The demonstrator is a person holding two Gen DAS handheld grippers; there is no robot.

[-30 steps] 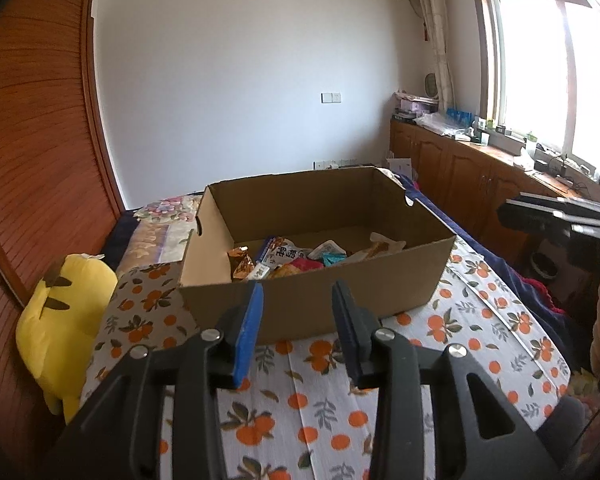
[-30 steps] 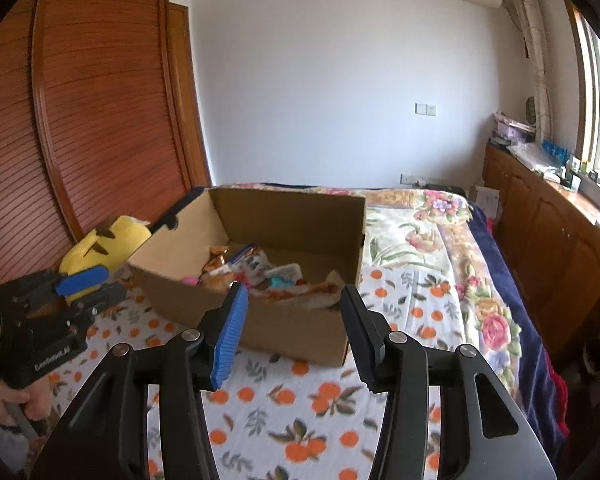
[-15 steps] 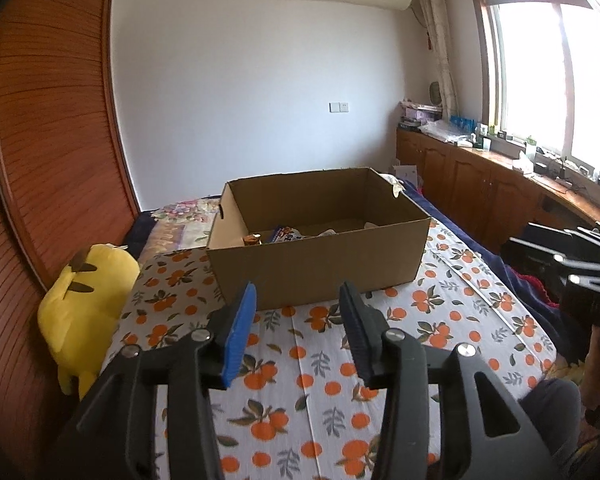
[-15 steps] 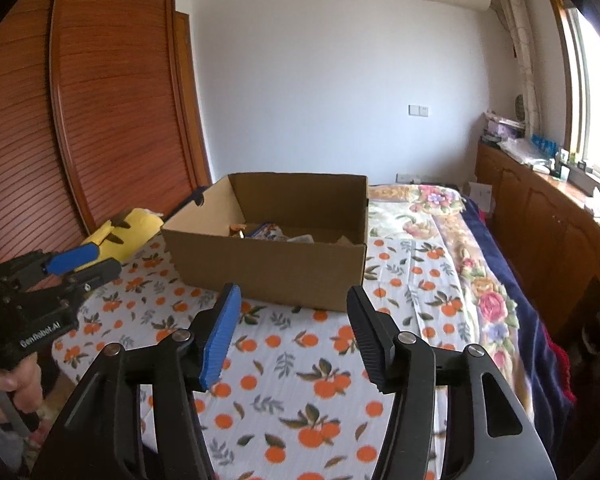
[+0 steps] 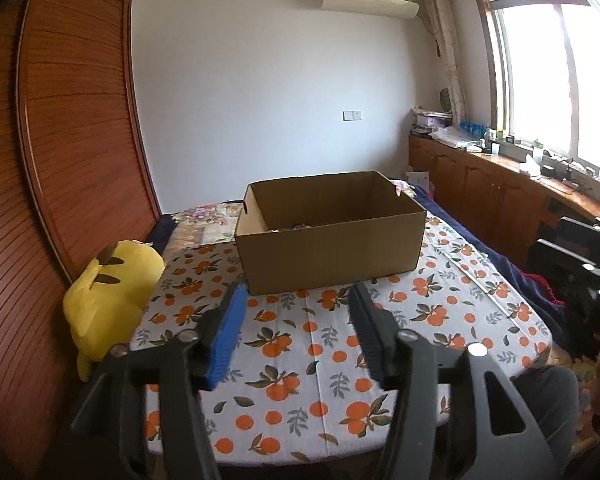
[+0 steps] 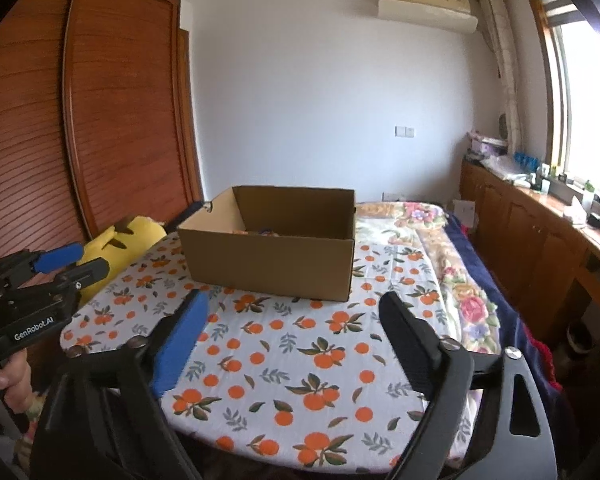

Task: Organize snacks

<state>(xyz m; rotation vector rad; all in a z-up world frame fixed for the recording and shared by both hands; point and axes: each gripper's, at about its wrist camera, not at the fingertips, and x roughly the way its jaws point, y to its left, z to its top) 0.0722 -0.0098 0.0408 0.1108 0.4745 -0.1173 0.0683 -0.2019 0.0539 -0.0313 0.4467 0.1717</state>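
A brown cardboard box [image 5: 331, 248] stands on the orange-print cloth of the table [image 5: 307, 344]; it also shows in the right wrist view [image 6: 272, 256]. Only a sliver of snack packets [image 5: 298, 226] shows over its near wall, and a sliver in the right wrist view [image 6: 262, 233]. My left gripper [image 5: 298, 312] is open and empty, held back from the box above the table's near part. My right gripper [image 6: 296, 320] is open and empty, also well short of the box. The left gripper shows at the left of the right wrist view [image 6: 66, 262].
A yellow plush toy [image 5: 108, 292] lies left of the table against the wooden wardrobe [image 5: 60, 160]. A bed with floral bedding [image 6: 431, 240] is behind and right. Wooden cabinets [image 5: 499, 200] run under the window at right.
Both grippers have pulled back and away from the box, so it looks smaller and farther. The snacks inside are now mostly hidden by its near wall. Both jaws stayed open.
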